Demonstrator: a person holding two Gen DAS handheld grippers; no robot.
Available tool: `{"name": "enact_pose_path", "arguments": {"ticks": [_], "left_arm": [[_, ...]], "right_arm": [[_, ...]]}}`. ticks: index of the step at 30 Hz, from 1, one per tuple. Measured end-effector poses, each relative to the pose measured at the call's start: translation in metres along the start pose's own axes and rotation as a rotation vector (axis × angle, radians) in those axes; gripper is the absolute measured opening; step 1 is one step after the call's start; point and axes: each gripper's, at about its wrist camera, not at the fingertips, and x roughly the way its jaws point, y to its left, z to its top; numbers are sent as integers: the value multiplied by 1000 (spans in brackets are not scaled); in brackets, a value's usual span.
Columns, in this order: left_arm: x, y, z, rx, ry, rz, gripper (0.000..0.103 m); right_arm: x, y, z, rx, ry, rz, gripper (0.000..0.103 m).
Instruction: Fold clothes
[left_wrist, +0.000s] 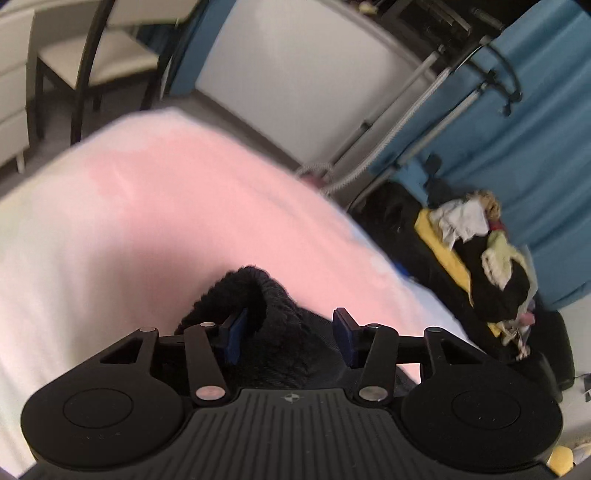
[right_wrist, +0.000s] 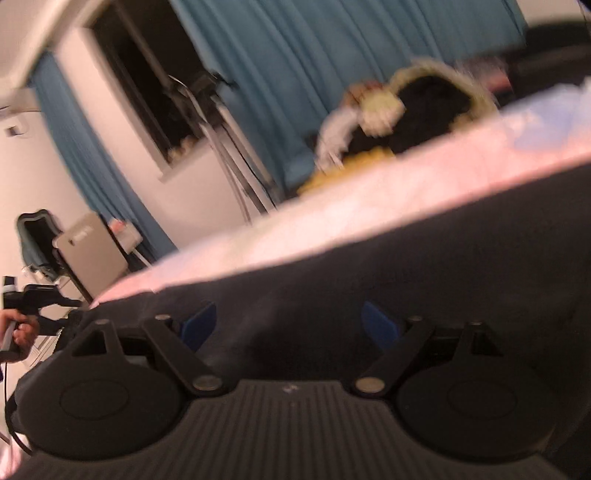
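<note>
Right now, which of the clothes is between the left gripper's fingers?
The black knit garment, bunched on the pink bedcover between the left gripper's open fingers; the other clothes sit in the mixed pile beyond the bed.

- black knit garment (left_wrist: 266, 317): bunched, one edge curled upward, lying on the pink sheet (left_wrist: 177, 206)
- spread flat and dark across that sheet's near part (right_wrist: 369, 266)

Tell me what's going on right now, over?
Left gripper jaws apart, black knit garment loose between them. Right gripper jaws wide over dark cloth. Pink bedcover underneath; nothing blocking.
</note>
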Motion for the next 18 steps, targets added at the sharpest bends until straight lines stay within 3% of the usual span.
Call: {"name": "enact_pose_path", "arguments": {"ticks": [1,4,5,7,9,14,18], "left_arm": [[3,-1,-1,7,-7,20,53],[0,-14,-9,54,-50,92,28],[-8,-21,-13,73,-75,110,15],[-32,-37,-21,98,-152,117,14],[-68,-58,-30,144,-228,82,13],[-181,-88,-74,206,-332,-66,13],[-275,-86,-146,249,-353,-203,12]], "right_arm": [[0,0,1,-9,-13,8,87],[2,1,1,-18,-26,23,87],[3,3,0,-27,-22,18,87],[3,6,-1,-50,-19,20,87],[-2,9,-3,-86,-39,30,87],[-25,22,-8,-194,-141,83,87],[-50,46,-15,-318,-232,134,93]]}}
